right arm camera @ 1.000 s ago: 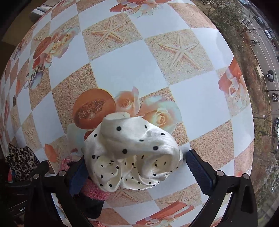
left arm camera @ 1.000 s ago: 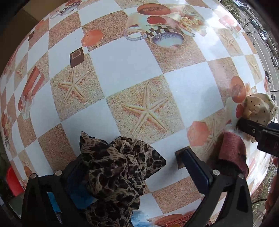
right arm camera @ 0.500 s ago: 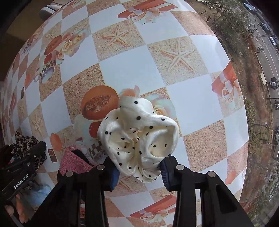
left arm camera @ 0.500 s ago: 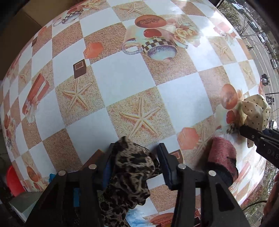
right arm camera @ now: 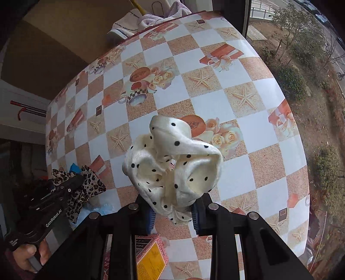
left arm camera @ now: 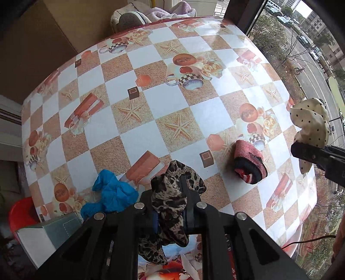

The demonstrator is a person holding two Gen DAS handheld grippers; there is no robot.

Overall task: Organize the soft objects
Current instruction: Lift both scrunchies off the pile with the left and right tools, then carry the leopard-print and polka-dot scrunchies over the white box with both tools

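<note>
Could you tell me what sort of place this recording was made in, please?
Probably a home, upstairs by a window. A table with a printed oilcloth stands beside glass overlooking a street with cars far below, and laundry lies heaped behind it.

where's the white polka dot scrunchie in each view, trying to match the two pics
Left wrist: white polka-dot scrunchie at the far right edge, clamped in the right gripper.
Right wrist: scrunchie at centre, filling the middle just above the jaws.
Shared landmark: the leopard-print scrunchie, bottom centre in the left view, at the left edge in the right view.
</note>
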